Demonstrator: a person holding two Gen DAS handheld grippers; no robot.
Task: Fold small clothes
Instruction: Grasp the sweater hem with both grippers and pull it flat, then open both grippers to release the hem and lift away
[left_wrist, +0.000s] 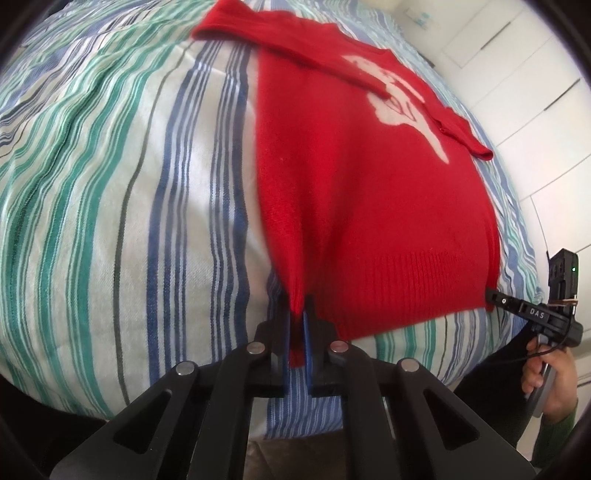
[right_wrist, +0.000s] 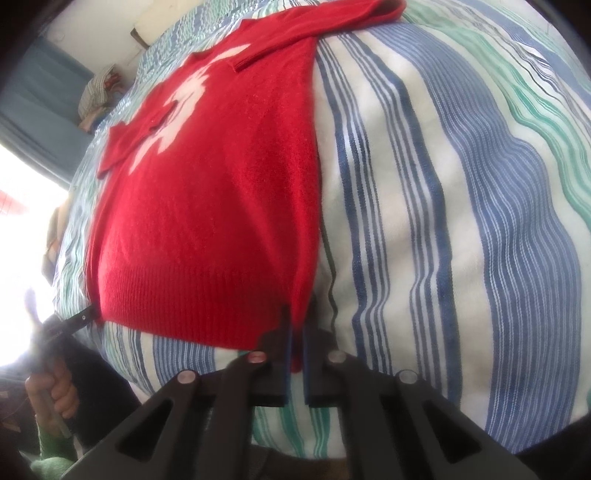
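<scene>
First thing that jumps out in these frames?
The red sweater with a white motif, lying flat on the striped bedspread, both sleeves folded across its chest. Next, the left tongs and right tongs, each shut on a bottom hem corner nearest the cameras.

A sweater (left_wrist: 369, 192) lies flat on the bed (left_wrist: 110, 177), both sleeves folded across its chest. The left tongs (left_wrist: 296, 325) pinch its near left hem corner; the right tongs (right_wrist: 297, 332) pinch the near right corner, with the hem between them.
</scene>
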